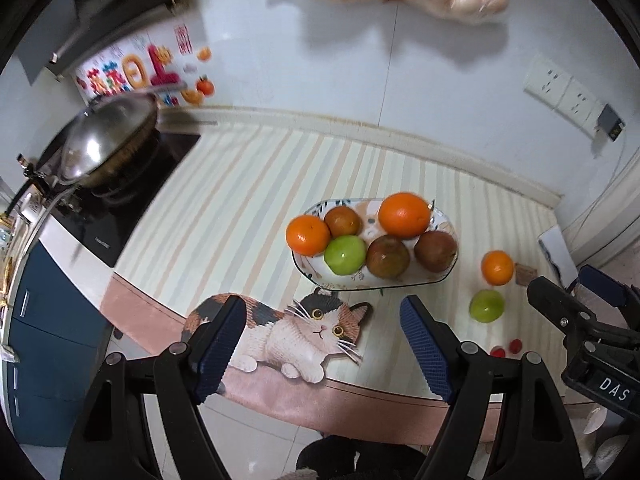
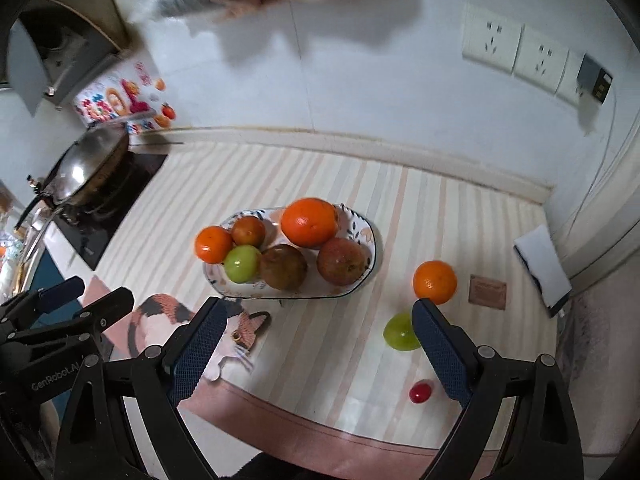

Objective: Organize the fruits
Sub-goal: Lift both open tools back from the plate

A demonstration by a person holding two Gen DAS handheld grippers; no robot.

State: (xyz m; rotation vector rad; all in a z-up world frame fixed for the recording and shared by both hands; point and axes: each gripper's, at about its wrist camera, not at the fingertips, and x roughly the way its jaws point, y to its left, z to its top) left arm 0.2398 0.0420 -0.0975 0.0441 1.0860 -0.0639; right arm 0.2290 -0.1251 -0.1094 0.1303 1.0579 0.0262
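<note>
A patterned oval plate (image 1: 447,220) (image 2: 370,236) on the striped mat holds several fruits: two oranges, a green apple (image 1: 345,255) (image 2: 241,263) and three brownish-red fruits. Right of the plate a loose orange (image 1: 497,267) (image 2: 435,282) and a loose green apple (image 1: 487,306) (image 2: 398,333) lie on the mat, with small red tomatoes (image 1: 514,345) (image 2: 420,391) near the front edge. My left gripper (image 1: 322,344) is open and empty, above the mat's front edge over the cat picture. My right gripper (image 2: 316,350) is open and empty, its right finger just beside the loose green apple.
A wok (image 1: 100,144) (image 2: 86,168) sits on a black cooktop at the left. A brown card (image 2: 487,289) and a white paper (image 2: 542,264) lie at the right. Wall sockets (image 2: 516,50) are behind. A cat-shaped mat (image 1: 296,330) lies at the front.
</note>
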